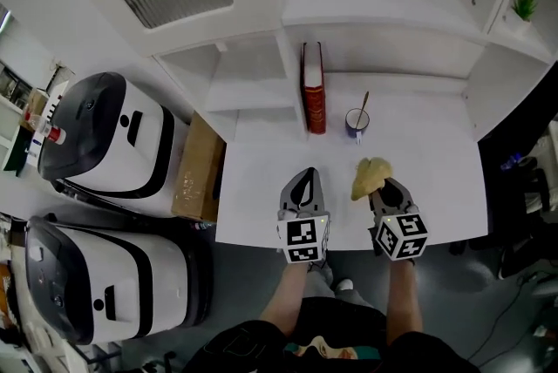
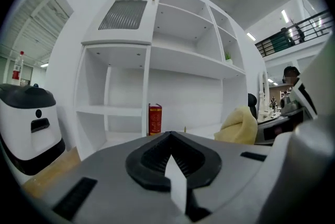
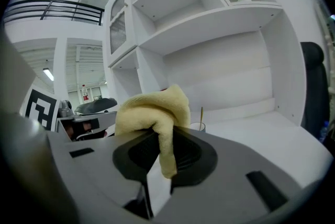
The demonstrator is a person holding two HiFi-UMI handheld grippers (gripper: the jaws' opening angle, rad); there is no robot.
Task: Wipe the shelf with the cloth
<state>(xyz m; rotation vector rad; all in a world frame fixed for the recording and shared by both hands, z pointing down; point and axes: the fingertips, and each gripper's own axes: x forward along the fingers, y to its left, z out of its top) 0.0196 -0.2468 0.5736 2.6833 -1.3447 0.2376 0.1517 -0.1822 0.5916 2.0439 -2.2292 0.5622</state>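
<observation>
A yellow cloth (image 1: pixel 370 176) is bunched in my right gripper (image 1: pixel 381 186), which is shut on it above the white desk surface (image 1: pixel 436 188) of the shelf unit. In the right gripper view the cloth (image 3: pixel 154 118) bulges over the jaws and a fold hangs down between them. My left gripper (image 1: pixel 304 182) is beside it on the left, shut with nothing in it. In the left gripper view the jaws meet at the tip (image 2: pixel 168 136) and the cloth (image 2: pixel 239 126) shows at the right.
A red book (image 1: pixel 314 88) stands upright at the back of the desk, next to a cup (image 1: pixel 357 122) with a stick in it. White shelf compartments (image 1: pixel 248 75) rise behind. A small plant (image 1: pixel 525 3) sits at upper right. Two robot-like machines (image 1: pixel 105 136) and a cardboard box (image 1: pixel 199 171) stand left of the desk.
</observation>
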